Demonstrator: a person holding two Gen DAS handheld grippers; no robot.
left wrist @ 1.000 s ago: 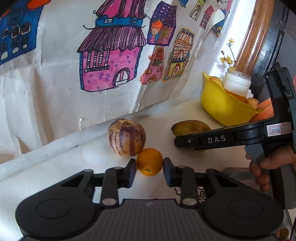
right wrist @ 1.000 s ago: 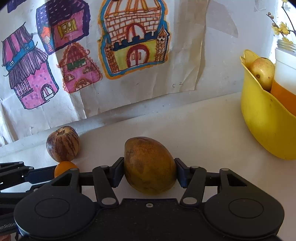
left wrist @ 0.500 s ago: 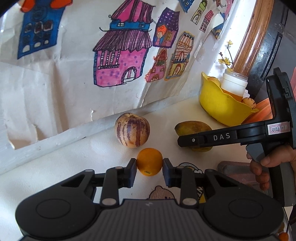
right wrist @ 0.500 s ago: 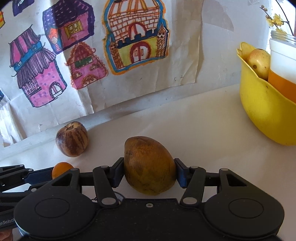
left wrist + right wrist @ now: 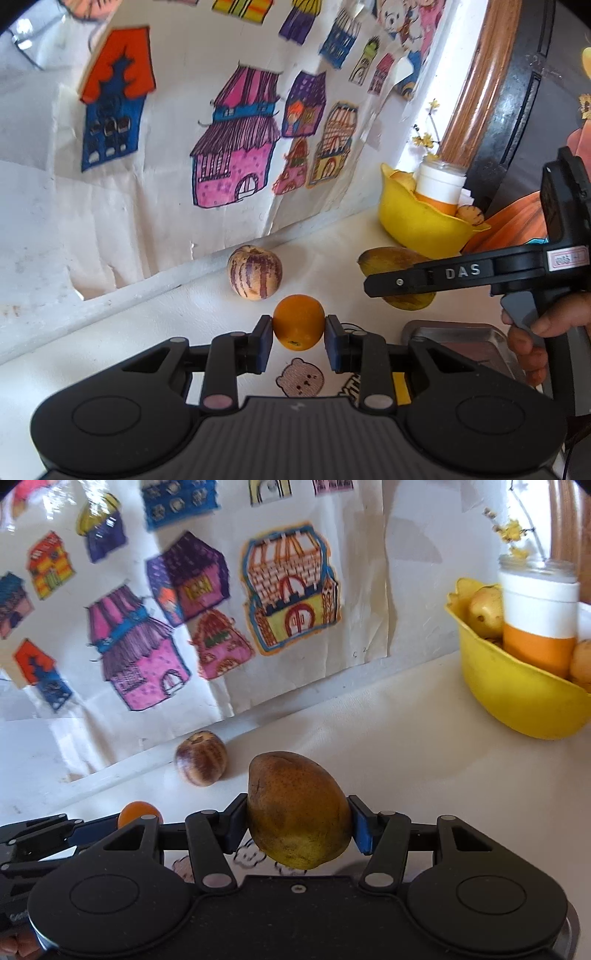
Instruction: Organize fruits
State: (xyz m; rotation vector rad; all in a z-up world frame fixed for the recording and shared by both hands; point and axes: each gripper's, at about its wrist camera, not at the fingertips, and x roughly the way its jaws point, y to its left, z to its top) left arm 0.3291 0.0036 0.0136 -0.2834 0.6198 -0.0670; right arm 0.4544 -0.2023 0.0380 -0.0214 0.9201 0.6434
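Observation:
My left gripper (image 5: 298,334) is shut on an orange (image 5: 298,322) and holds it above the white table. My right gripper (image 5: 297,825) is shut on a brown-yellow mango (image 5: 298,808), also lifted off the table; the mango (image 5: 388,260) shows in the left wrist view behind the right gripper's finger. A purple-striped round fruit (image 5: 255,272) lies on the table by the wall, beyond both grippers; it also shows in the right wrist view (image 5: 200,757). The orange (image 5: 138,812) shows at the lower left of the right wrist view.
A yellow bowl (image 5: 517,694) at the far right holds fruit and a white-and-orange jar (image 5: 537,616). A metal tray (image 5: 461,343) lies at the near right. Cartoon stickers (image 5: 300,376) mark the table under the grippers. A wall with house drawings (image 5: 236,162) stands behind.
Both grippers have risen and pulled back from the wall with their fruits. The striped fruit stays on the table and now looks farther away.

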